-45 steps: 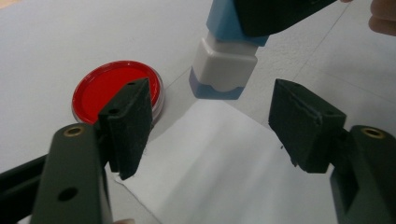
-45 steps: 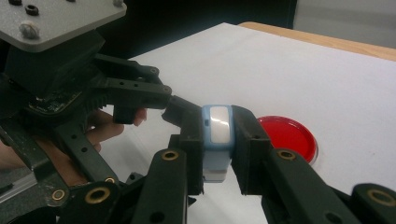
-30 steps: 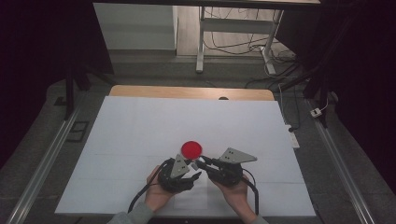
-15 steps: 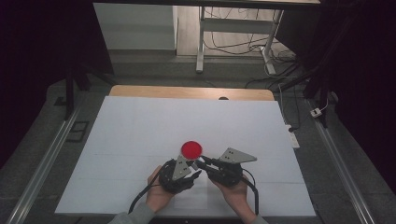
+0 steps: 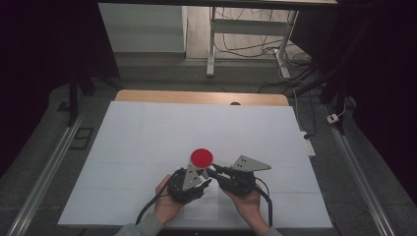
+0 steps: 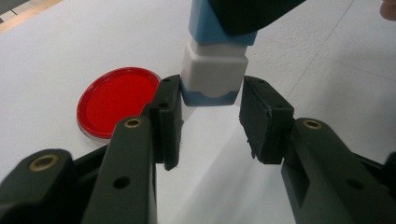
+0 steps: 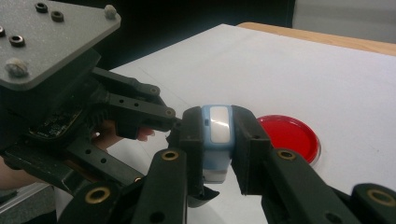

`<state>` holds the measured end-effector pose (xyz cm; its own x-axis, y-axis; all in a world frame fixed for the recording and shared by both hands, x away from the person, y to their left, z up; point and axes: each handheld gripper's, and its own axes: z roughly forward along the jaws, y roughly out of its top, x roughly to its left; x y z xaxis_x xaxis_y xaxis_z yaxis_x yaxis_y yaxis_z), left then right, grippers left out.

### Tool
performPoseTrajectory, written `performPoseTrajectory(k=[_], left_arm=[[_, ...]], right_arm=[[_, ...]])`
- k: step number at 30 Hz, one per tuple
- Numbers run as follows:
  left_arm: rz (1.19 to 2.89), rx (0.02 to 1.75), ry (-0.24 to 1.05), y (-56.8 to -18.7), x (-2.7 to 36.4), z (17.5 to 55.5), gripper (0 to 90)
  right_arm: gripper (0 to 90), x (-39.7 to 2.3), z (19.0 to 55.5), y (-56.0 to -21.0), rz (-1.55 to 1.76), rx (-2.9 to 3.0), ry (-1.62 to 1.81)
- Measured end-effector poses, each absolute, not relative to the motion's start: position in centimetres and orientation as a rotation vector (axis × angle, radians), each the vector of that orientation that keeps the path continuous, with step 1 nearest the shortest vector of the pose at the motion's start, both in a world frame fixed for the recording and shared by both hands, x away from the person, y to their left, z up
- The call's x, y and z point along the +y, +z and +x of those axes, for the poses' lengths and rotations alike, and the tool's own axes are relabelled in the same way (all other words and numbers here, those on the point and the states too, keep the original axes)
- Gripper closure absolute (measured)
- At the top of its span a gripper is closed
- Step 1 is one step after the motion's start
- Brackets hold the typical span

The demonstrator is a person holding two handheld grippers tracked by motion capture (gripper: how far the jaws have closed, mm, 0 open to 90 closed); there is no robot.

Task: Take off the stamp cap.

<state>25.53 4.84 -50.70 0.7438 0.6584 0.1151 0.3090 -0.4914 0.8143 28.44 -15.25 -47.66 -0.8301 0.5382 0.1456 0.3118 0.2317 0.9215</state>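
Left gripper (image 6: 210, 126) jaws just closing round white cap (image 6: 214, 70), not gripping yet; right gripper (image 7: 217, 140) clamped on blue stick (image 7: 215, 135) — cap pull-off prob. next.

Looks like a lab/test rig: white-covered table (image 5: 147, 132), floor rails (image 5: 44, 172), loose cables (image 5: 246, 46), dark surroundings.

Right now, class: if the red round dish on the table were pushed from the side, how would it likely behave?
The red dish looks flat and low, so it would probably slide, not tip. Its clear rim suggests thin, light plastic, maybe brittle. The smooth white table likely offers little grip.
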Motion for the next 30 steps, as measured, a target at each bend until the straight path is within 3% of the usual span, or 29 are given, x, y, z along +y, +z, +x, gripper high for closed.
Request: performPoseTrajectory(k=[30], left_arm=[[2.131, 0.698, 0.586, -50.85, 4.85, 25.36, 65.6]], right_arm=[[75.6, -15.12, 28.28, -47.84, 0.830, 2.281, 1.652]])
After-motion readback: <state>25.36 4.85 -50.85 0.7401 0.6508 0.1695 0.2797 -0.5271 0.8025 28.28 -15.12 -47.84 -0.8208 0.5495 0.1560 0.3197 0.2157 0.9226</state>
